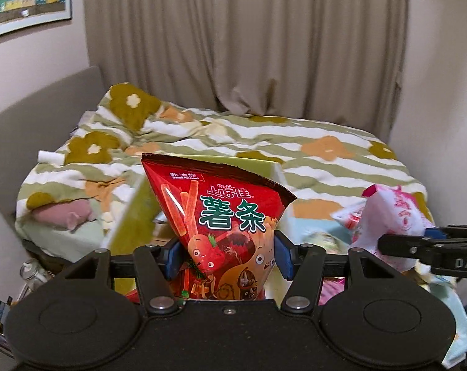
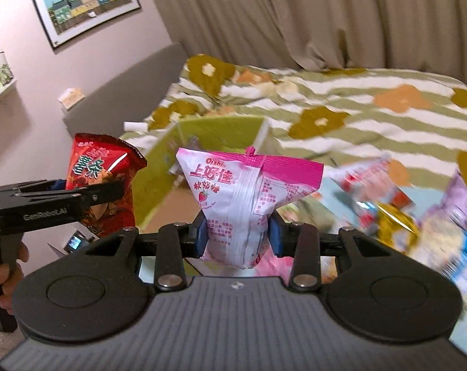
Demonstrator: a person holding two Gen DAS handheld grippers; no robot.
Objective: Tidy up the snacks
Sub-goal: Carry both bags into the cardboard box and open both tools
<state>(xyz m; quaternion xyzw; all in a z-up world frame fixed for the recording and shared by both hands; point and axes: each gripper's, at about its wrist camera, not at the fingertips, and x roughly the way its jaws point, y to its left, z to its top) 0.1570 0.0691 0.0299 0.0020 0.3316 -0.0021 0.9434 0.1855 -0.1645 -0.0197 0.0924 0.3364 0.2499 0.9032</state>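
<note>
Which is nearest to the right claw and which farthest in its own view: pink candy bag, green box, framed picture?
1. Pink-and-white plastic candy bag: clamped in the right claw.
2. Green cardboard box: just behind, on the bed.
3. Framed town picture: far wall, upper left.

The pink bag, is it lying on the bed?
No, the pink bag is held up between the right gripper's fingers.

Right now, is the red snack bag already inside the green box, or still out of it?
Out. The left gripper holds the red snack bag in the air, in front of the green box.
</note>
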